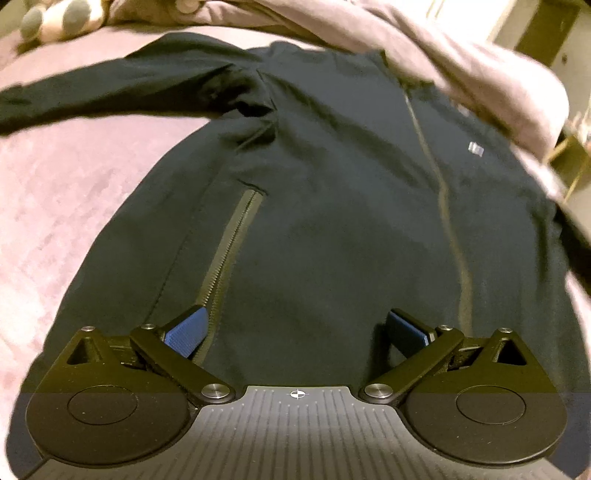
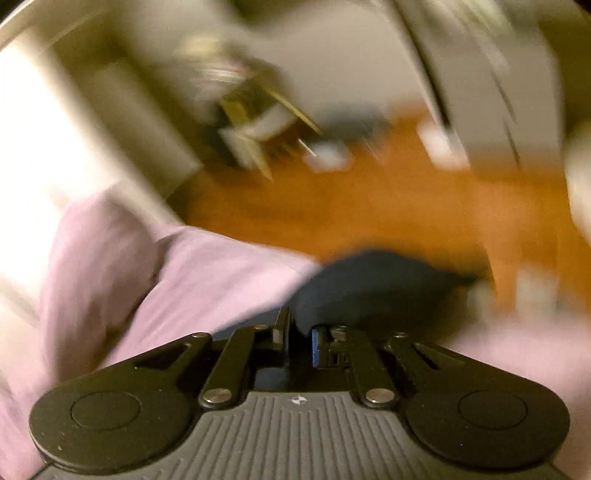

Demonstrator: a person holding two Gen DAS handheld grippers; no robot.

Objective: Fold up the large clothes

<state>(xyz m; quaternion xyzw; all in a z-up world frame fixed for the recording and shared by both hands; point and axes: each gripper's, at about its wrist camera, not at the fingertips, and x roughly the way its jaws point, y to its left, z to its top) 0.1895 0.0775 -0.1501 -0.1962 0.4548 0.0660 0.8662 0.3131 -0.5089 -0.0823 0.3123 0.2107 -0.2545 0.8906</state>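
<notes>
The left gripper (image 1: 295, 328) has its jaws spread wide with nothing between them, its blue pads (image 1: 186, 330) hovering over the near hem area of a dark navy zip jacket (image 1: 332, 206). The left pad sits just above the lower end of a pocket zipper (image 1: 229, 251) that slants up the jacket's left half; the main front zipper (image 1: 443, 192) runs up the middle toward the far collar, with a small pale logo patch (image 1: 475, 148) to its right. The jacket lies front-up and mostly flat on a mauve bedspread (image 1: 74, 206), one sleeve (image 1: 92, 99) stretched out to the far left. A rumpled mauve blanket (image 1: 461, 66) heaps along the far right edge, and a spotted soft toy (image 1: 55, 18) rests at the far left. The right gripper (image 2: 297, 341) shows its jaws drawn nearly together, dark navy cloth (image 2: 369, 288) rising from the narrow gap, apparently pinched, though the view is heavily blurred. Beyond it lie mauve bedding (image 2: 166, 266) to the left and an orange-brown floor (image 2: 369, 206) farther off.
</notes>
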